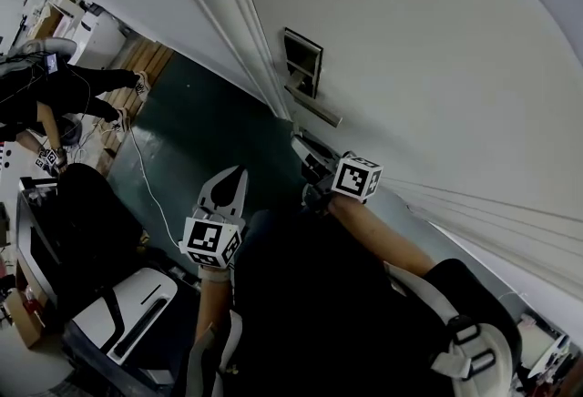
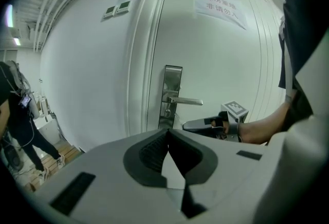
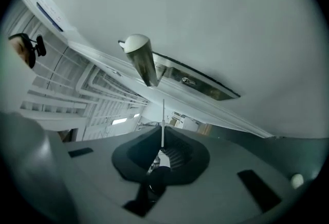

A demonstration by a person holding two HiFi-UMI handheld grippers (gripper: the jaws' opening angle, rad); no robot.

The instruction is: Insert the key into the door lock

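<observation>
The key [image 3: 163, 115] is clamped in the right gripper [image 1: 305, 154] and held near the lock [image 3: 185, 80], not yet inserted; the left gripper [image 2: 168, 138] is closed on nothing, further left.

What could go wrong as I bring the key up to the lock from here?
1. The key sticks well out of the right claw, edge-on; a push against the lock plate could twist it or make it slip.
2. Its tip is off to one side of the keyhole in the right gripper view, so it may strike the plate instead.
3. The lever handle juts out close by; the claw might bump it.
</observation>
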